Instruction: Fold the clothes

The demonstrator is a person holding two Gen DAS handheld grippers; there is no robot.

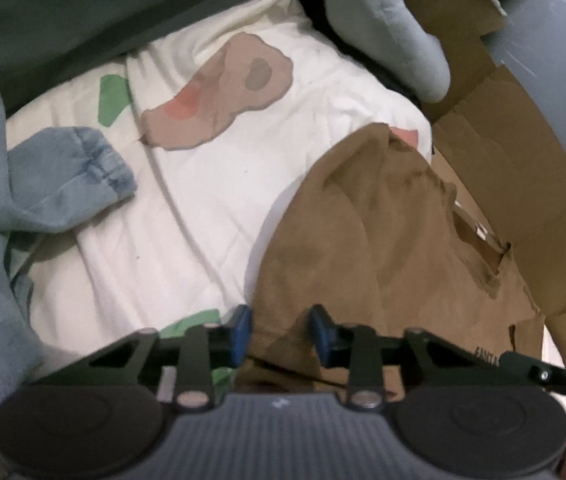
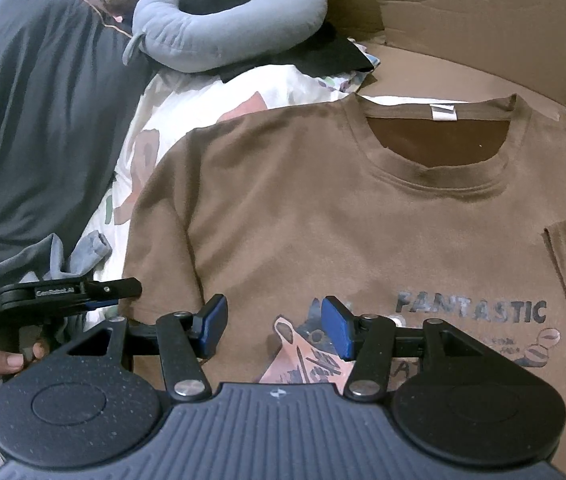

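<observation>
So the brown t-shirt (image 2: pixel 303 216) is laid out flat, front up, partly on the flattened cardboard (image 2: pixel 483 12) and partly over the white printed bedding (image 1: pixel 211 184). Its long axis runs away from the right wrist camera: collar at the far end, the "FANTASTIC" print closer in, hem somewhere below the frame. One side looks already folded in over the chest at the right.

The right gripper (image 2: pixel 275 330) hovers over the chest print with its jaws spread apart and nothing between them; the shirt is just underneath. The left gripper (image 1: pixel 281 334) is at the shirt's left edge near the sleeve, jaws also spread, with the brown fabric's edge running up between them. Can't tell if they touch it.

A blue-grey garment (image 1: pixel 43 184) sits off to the left, and a grey pillow (image 2: pixel 223 20) lies further back.
</observation>
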